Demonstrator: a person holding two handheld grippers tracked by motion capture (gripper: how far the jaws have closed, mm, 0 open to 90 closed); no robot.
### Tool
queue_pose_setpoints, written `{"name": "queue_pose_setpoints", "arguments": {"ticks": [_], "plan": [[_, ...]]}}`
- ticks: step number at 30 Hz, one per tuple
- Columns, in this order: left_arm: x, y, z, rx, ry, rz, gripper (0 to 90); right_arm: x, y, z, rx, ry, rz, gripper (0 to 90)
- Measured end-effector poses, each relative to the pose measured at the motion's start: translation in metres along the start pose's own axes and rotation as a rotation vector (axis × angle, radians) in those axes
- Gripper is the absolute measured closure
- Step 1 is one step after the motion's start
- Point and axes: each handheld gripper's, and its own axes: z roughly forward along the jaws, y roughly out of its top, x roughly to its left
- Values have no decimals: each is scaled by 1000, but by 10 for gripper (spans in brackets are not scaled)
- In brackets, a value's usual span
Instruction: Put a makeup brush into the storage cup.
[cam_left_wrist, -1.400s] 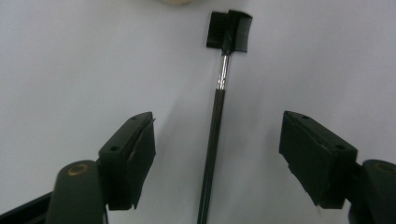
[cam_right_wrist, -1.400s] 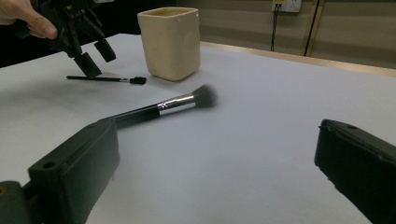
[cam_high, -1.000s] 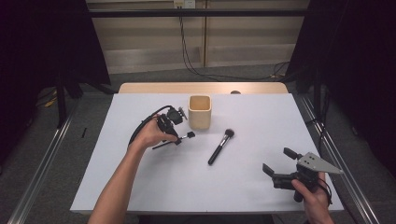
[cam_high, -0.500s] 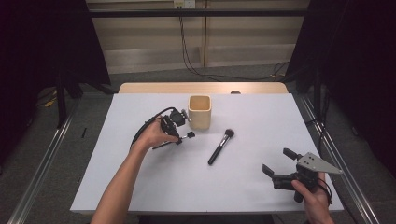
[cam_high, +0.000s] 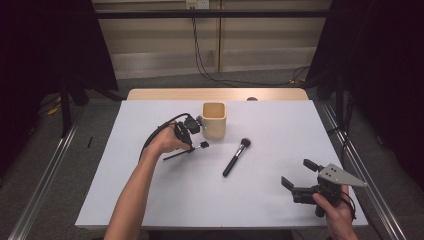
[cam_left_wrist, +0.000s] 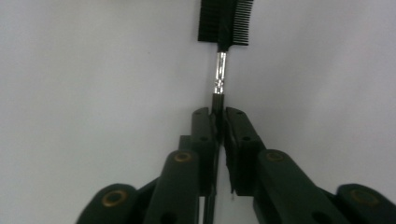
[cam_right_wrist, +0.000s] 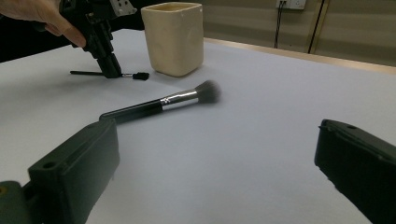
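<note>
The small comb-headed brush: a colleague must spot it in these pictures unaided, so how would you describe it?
Start at the cream cup near the far middle of the white table. Just left of it, the left gripper is shut on the small comb-headed brush. Unlike the big fluffy brush lying free, it is thin, with black comb teeth.

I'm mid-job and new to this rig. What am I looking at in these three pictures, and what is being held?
A person works at a white table with a hand-held two-jaw gripper in each hand. The high view looks down from above; each of the other two pictures comes from a camera riding on one gripper.

The left gripper has just closed its jaws on the thin handle of a small comb-and-brush tool, which lies on the table beside a cream cup. The right gripper stands open, holding nothing, near the table's front right corner. A black makeup brush lies loose between them.
</note>
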Motion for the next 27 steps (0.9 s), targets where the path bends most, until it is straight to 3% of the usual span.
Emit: {"name": "queue_pose_setpoints", "arguments": {"ticks": [8, 14, 20, 27], "plan": [[0, -1, -1, -1, 6, 27, 858, 1, 0, 0, 2, -1, -3, 0], [2, -6, -2, -39, -8, 8, 858, 0, 0, 0, 4, -7, -3, 0], [-3, -8, -4, -32, -1, 2, 858, 0, 0, 0, 4, -8, -6, 0], [-2, -19, -16, -130, -42, -17, 858, 0, 0, 1, 6, -11, -8, 0]]}}
